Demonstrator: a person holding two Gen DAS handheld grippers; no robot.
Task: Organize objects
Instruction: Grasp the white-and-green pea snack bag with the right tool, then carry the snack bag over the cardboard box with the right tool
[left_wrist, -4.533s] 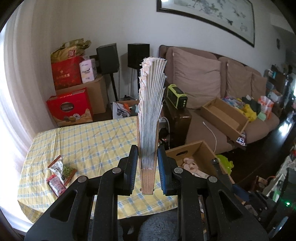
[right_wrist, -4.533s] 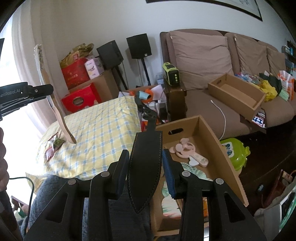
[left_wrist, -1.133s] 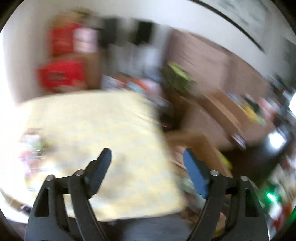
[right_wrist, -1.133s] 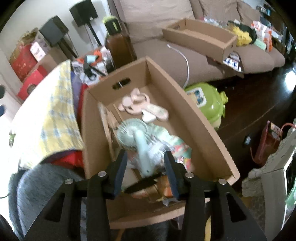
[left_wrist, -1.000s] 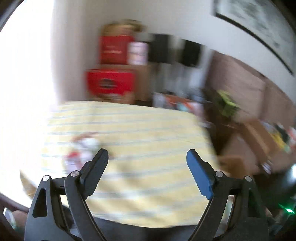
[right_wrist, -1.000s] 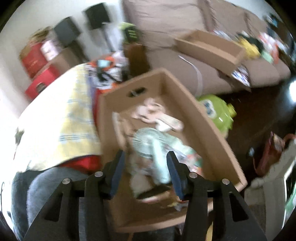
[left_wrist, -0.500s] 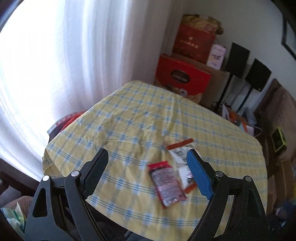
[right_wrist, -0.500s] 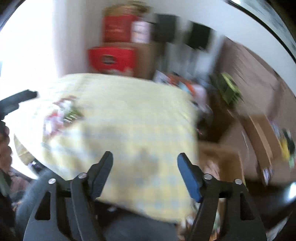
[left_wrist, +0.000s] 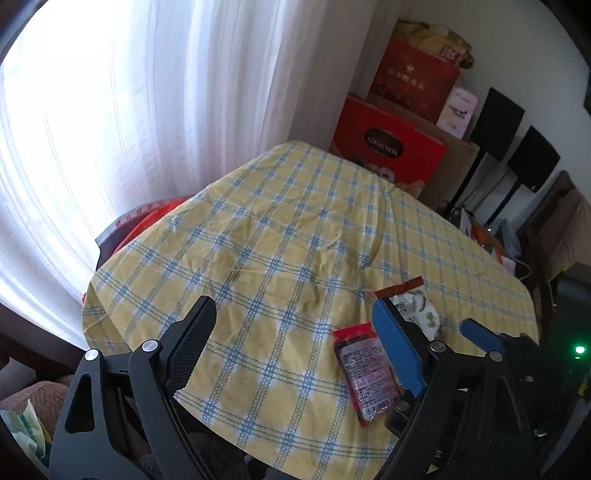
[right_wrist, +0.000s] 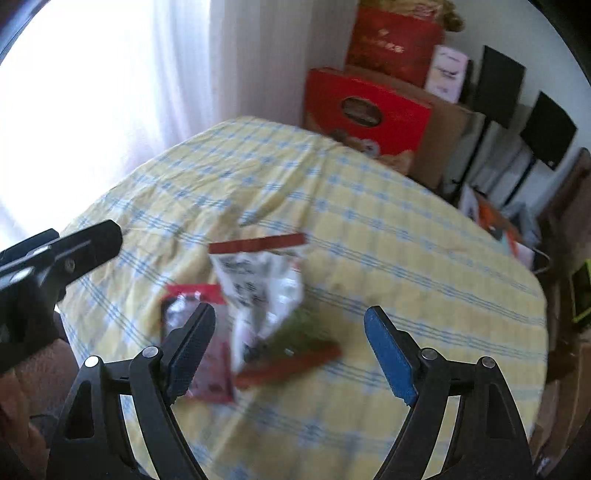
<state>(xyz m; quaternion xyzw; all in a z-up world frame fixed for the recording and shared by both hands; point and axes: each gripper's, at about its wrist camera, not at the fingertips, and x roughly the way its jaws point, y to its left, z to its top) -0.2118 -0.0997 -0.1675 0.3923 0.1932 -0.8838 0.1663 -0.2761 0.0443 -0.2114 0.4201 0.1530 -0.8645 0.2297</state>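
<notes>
- Two snack packets lay on the surface: one red-topped packet (left_wrist: 367, 373) and one white packet with red end strips (left_wrist: 415, 308), the white one partly hidden behind a finger in the left wrist view.
- One surface (left_wrist: 258, 258), covered by one yellow cloth with a blue check.
- Two pairs of tongs: the left tongs (left_wrist: 295, 350) and the right tongs (right_wrist: 290, 350), each with two fingers.
- Two red boxes: one flat box (left_wrist: 388, 147) and one taller box (left_wrist: 413, 86) above it.
- One pale pink-and-white carton (left_wrist: 456, 110).
- Two black speakers (left_wrist: 496, 122) on stands.
- One white curtain (left_wrist: 147, 110).
</notes>
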